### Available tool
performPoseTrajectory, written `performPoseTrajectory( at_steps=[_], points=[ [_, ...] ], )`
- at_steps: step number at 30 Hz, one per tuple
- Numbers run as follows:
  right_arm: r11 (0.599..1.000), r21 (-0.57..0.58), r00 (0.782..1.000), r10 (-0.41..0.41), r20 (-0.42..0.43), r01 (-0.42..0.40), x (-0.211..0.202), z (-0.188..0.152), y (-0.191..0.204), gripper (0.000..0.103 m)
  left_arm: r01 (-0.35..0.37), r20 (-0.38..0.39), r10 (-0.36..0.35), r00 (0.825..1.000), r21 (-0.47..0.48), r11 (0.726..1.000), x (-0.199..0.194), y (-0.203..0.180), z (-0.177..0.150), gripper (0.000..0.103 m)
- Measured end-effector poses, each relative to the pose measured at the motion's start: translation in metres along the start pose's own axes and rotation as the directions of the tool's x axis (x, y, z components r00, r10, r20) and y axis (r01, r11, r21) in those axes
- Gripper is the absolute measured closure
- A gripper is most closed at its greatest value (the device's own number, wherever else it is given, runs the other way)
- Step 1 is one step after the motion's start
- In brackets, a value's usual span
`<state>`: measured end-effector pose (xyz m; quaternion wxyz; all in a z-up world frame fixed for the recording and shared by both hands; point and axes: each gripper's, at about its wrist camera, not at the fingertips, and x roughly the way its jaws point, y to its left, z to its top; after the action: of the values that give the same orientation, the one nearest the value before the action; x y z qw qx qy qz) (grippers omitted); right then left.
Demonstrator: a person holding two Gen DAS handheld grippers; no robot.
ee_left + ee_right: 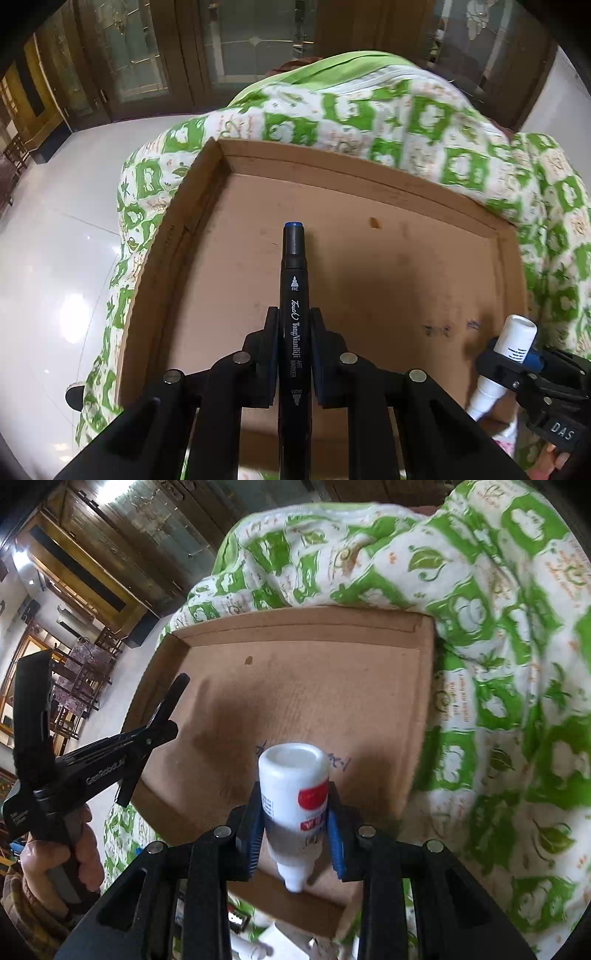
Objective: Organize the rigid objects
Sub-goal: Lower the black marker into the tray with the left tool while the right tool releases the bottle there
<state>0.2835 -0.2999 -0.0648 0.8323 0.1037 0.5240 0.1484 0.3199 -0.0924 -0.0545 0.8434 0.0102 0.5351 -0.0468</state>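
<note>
My left gripper (294, 317) is shut on a black art marker (294, 280) with a blue end cap, which sticks forward over the floor of a shallow cardboard tray (369, 236). My right gripper (295, 794) is shut on a small white bottle (293, 775) with a red label, its base toward the tray and its nozzle toward the camera. In the left wrist view the right gripper (517, 360) and its white bottle (515, 338) hang over the tray's right side. In the right wrist view the left gripper (166, 705) with the black marker (175, 690) hangs over the cardboard tray (303, 627) at its left wall.
The tray rests on a rumpled green and white patterned cloth (388, 110). White tiled floor (48, 240) lies to the left, with dark wooden glass-door cabinets (147, 55) behind. A small brown spot (375, 221) marks the tray floor. A hand (77, 853) holds the left gripper's handle.
</note>
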Motion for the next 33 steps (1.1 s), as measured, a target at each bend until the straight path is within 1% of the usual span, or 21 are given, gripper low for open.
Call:
performPoseTrajectory(
  at_steps=[4,9,11,13,14,15,16,17,19,20,22,24,25,29,32,33],
  points=[
    [1.000,0.011,1.000,-0.003,-0.010,0.003,0.009,0.006,-0.001,0.074,-0.029,-0.002,0.029,1.000,0.003,1.000,0.013,0.007,0.003,0.089],
    [1.000,0.004,1.000,-0.013,-0.001,0.013,0.009,0.007,-0.001,0.074,-0.042,0.009,0.042,0.999,-0.003,0.999,0.014,0.014,0.011,0.088],
    [1.000,0.003,1.000,-0.019,0.008,0.019,0.006,0.004,-0.002,0.074,-0.055,0.008,0.055,0.998,-0.006,0.998,0.013,0.017,0.011,0.079],
    [1.000,-0.002,0.999,-0.026,0.019,0.026,0.004,0.003,-0.002,0.073,-0.062,0.009,0.062,0.998,-0.010,0.998,0.012,0.021,0.009,0.055],
    [0.999,-0.005,0.999,-0.031,0.025,0.031,0.004,0.003,-0.001,0.072,-0.062,0.022,0.063,0.998,-0.009,0.998,0.008,0.022,0.007,0.050],
    [0.999,-0.008,0.999,-0.035,0.033,0.036,0.004,0.003,-0.001,0.067,-0.062,0.032,0.063,0.998,-0.008,0.998,0.005,0.022,0.004,0.045],
    [0.999,-0.009,0.998,-0.037,0.044,0.037,0.002,0.002,-0.001,0.059,-0.061,0.040,0.062,0.997,-0.007,0.998,0.001,0.023,0.003,0.041],
    [0.999,-0.008,0.998,-0.035,0.057,0.035,0.000,0.001,-0.001,0.055,-0.056,0.047,0.056,0.997,-0.007,0.998,-0.004,0.023,0.001,0.040],
    [1.000,-0.008,0.996,-0.023,0.088,0.023,-0.006,-0.001,-0.001,0.043,-0.036,0.060,0.036,0.998,-0.005,0.999,-0.018,0.020,-0.005,0.039],
    [1.000,-0.012,0.994,-0.024,0.107,0.026,-0.011,-0.003,0.000,0.042,-0.020,0.069,0.020,0.997,-0.008,1.000,-0.026,0.021,-0.010,0.037],
    [0.999,-0.028,0.990,-0.022,0.137,0.026,-0.020,-0.008,0.001,0.035,0.011,0.090,-0.009,0.996,-0.019,1.000,-0.045,0.021,-0.025,0.026],
    [0.999,-0.041,0.987,-0.021,0.162,0.028,-0.029,-0.014,0.002,0.029,0.031,0.104,-0.028,0.994,-0.021,0.999,-0.058,0.021,-0.041,0.022],
    [0.999,-0.046,0.984,-0.019,0.176,0.027,-0.034,-0.018,0.003,0.027,0.040,0.106,-0.037,0.994,-0.021,0.999,-0.066,0.023,-0.053,0.021],
    [0.998,-0.057,0.979,0.024,0.203,-0.013,-0.053,-0.036,0.004,0.025,0.080,0.071,-0.079,0.994,-0.003,0.997,-0.086,0.029,-0.103,0.021],
    [0.997,-0.064,0.977,0.066,0.203,-0.054,-0.065,-0.052,0.006,0.023,0.076,0.049,-0.078,0.996,0.047,0.996,-0.095,0.024,-0.137,0.021],
    [0.995,-0.069,0.977,0.084,0.195,-0.072,-0.068,-0.061,0.007,0.023,0.081,0.079,-0.085,0.993,0.048,0.996,-0.095,0.021,-0.145,0.021]
  ],
)
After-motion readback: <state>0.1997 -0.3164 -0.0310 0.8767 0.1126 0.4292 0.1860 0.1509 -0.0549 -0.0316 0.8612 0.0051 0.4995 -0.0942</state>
